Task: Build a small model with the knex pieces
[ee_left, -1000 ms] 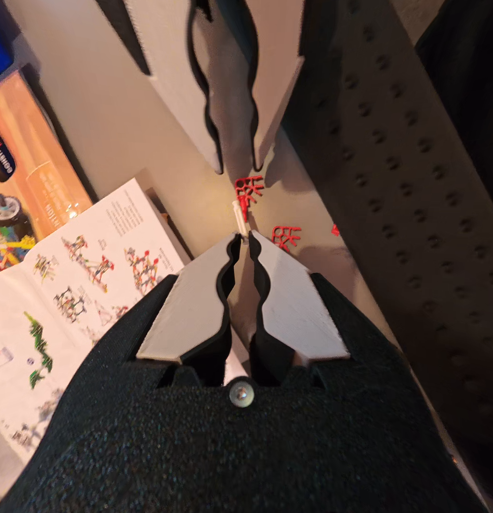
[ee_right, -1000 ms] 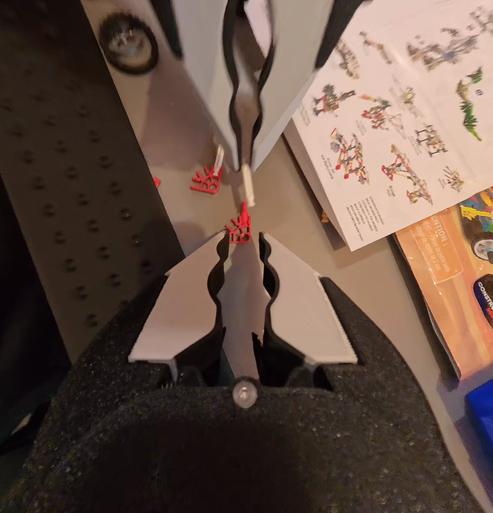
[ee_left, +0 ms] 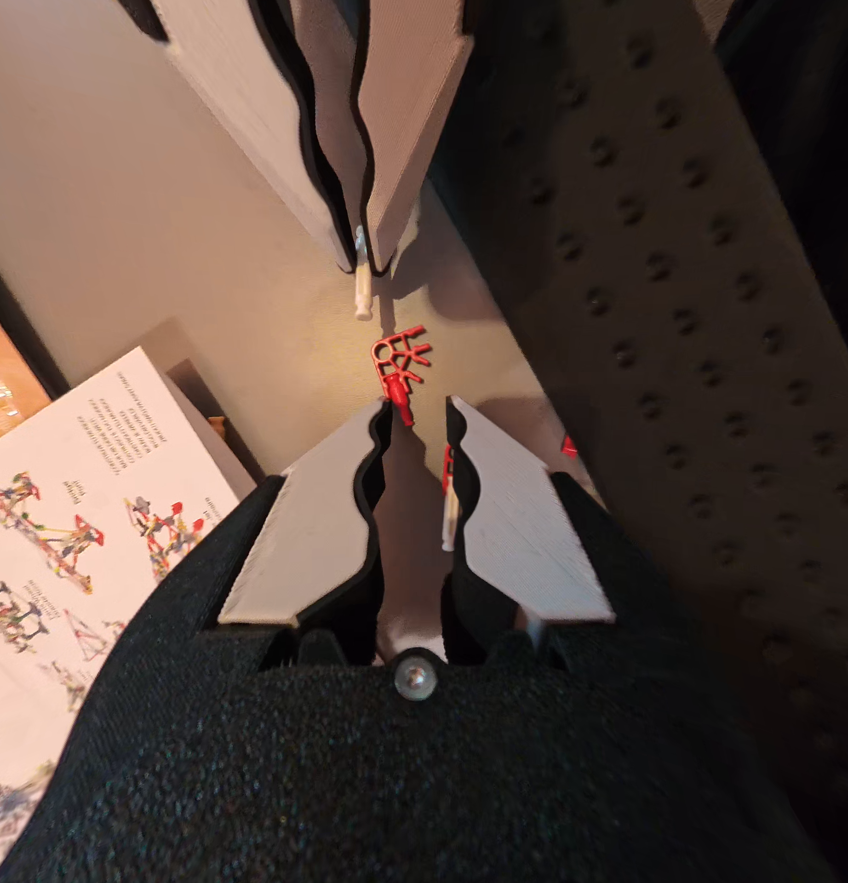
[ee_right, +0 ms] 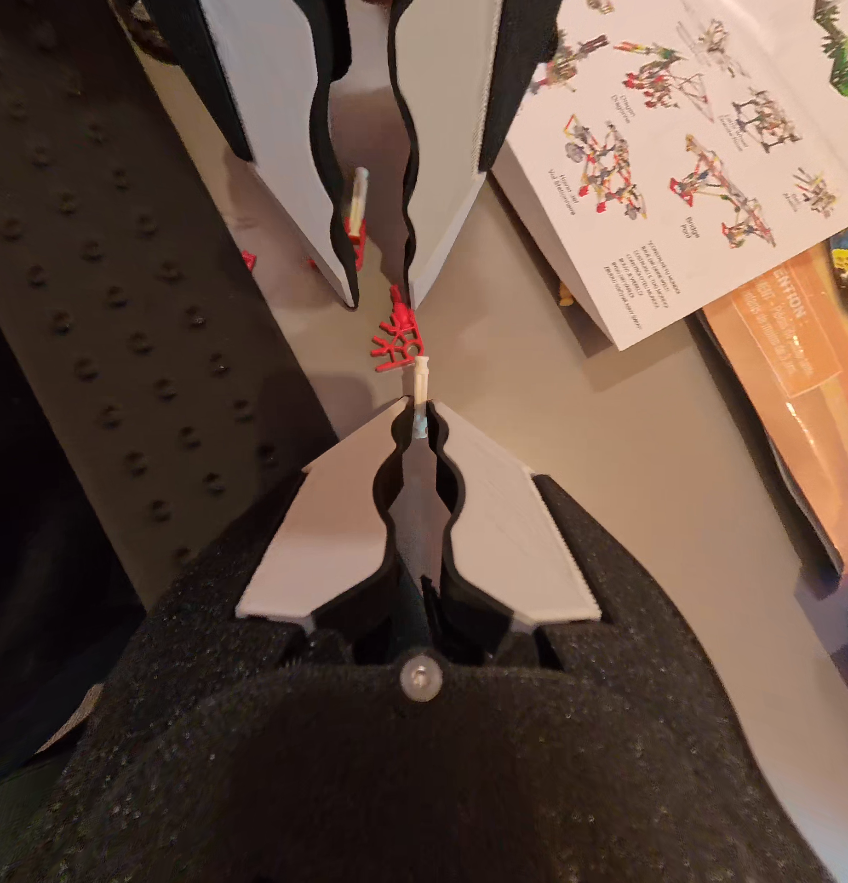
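Right tongs [ee_right: 418, 403] pinch a short white plastic rod [ee_right: 421, 377]; left tongs [ee_left: 415, 403] gape around a red fan-shaped plastic connector [ee_left: 399, 358] on the grey counter [ee_left: 126, 215].

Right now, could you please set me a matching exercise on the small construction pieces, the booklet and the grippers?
Things:
1. white rod
2. red connector
3. instruction booklet
4. left gripper

States or places:
A. jaws open
B. clamped in the right gripper
C. between the tips of the two grippers
D. beside the orange box

Pairs: 1-B, 2-C, 3-D, 4-A
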Motion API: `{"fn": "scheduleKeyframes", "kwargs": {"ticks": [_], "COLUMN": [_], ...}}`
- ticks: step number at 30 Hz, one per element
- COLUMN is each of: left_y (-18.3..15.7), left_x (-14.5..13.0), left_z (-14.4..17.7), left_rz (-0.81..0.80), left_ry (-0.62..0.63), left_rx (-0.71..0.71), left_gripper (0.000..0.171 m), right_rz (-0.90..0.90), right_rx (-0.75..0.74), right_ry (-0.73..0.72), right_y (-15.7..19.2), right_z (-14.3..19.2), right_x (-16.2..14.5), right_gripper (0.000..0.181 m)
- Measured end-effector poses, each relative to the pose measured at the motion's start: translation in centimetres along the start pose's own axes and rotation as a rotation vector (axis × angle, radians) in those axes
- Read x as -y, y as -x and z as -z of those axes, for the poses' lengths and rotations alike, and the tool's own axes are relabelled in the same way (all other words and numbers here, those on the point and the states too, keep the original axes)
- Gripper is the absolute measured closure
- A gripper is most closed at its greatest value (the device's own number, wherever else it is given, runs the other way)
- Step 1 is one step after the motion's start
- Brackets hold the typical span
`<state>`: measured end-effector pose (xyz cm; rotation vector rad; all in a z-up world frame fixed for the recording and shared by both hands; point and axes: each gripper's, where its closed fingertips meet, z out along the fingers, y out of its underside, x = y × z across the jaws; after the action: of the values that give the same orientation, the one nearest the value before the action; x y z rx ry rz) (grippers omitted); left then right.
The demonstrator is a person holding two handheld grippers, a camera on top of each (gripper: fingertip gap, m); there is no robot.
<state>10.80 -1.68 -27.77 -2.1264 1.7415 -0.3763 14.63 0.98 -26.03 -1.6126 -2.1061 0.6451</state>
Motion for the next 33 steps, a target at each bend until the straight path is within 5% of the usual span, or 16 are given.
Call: {"fn": "scheduleKeyframes", "kwargs": {"ticks": [4, 10, 21, 33], "left_y": [-1.8, 1.0, 1.1, 3.1], "left_x": [0.6, 2.2, 2.9, 2.6], "left_z": [0.0, 0.7, -1.1, -0.7], "left_rz": [0.011, -0.030, 0.039, 0.144], "left_ry": [-0.007, -0.060, -0.090, -0.085], "left_rx": [-0.080, 0.118, 0.103, 0.196], "left_gripper": [0.154, 0.149, 0.166, 0.155], "right_rz": [0.005, -0.008, -0.041, -0.088], "right_rx": [0.005, 0.001, -0.001, -0.024], "right_ry": [0.018, 0.026, 0.039, 0.083], "right_y": [0.3, 0.3, -0.1, -1.6], "right_z": [-0.3, 0.1, -0.1, -1.2], "right_x": [-0.2, -0.4, -1.0, -1.0], "right_gripper": [0.176, 0.177, 0.177, 0.176]}}
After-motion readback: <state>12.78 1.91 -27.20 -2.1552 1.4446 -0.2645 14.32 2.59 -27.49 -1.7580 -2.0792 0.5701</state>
